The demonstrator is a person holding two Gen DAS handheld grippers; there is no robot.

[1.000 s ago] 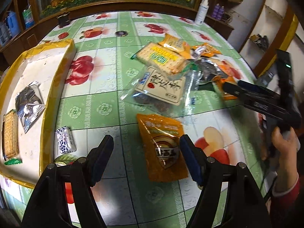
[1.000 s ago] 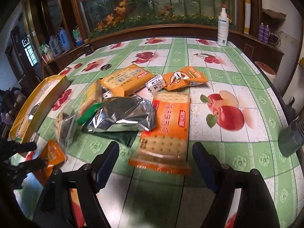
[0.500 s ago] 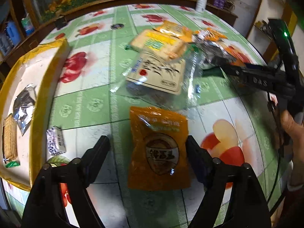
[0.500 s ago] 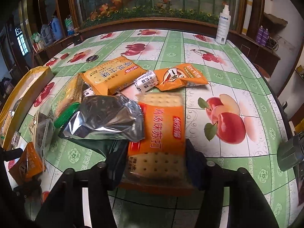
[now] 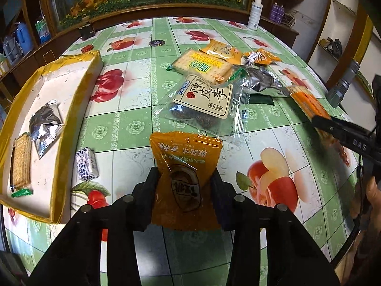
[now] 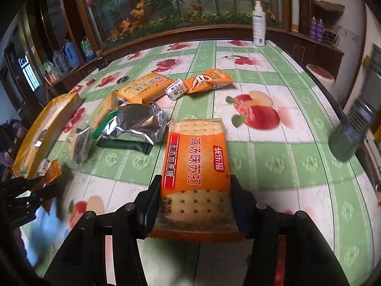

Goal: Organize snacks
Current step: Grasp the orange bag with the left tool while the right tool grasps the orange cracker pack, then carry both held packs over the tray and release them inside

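Observation:
My left gripper (image 5: 184, 186) is shut on an orange snack pouch (image 5: 185, 164) and holds it lifted over the table's near edge. My right gripper (image 6: 194, 197) is shut on an orange soda cracker pack (image 6: 195, 164), lifted above the table. A yellow-rimmed tray (image 5: 69, 109) at the left holds a silver packet (image 5: 44, 125) and a cracker pack (image 5: 21, 162). A pile of snacks lies mid-table: a clear plum bag (image 5: 202, 102), a yellow cracker pack (image 5: 202, 65) and a silver bag (image 6: 138, 125).
A small blue-white candy (image 5: 86, 164) lies beside the tray. A white spray bottle (image 6: 259, 23) stands at the far edge. A grey metal cylinder (image 6: 352, 131) is at the right. A wooden ledge with plants runs behind the table.
Both grippers have closed: the left on the orange pouch, the right on the orange cracker pack. Both packs are now raised off the table.

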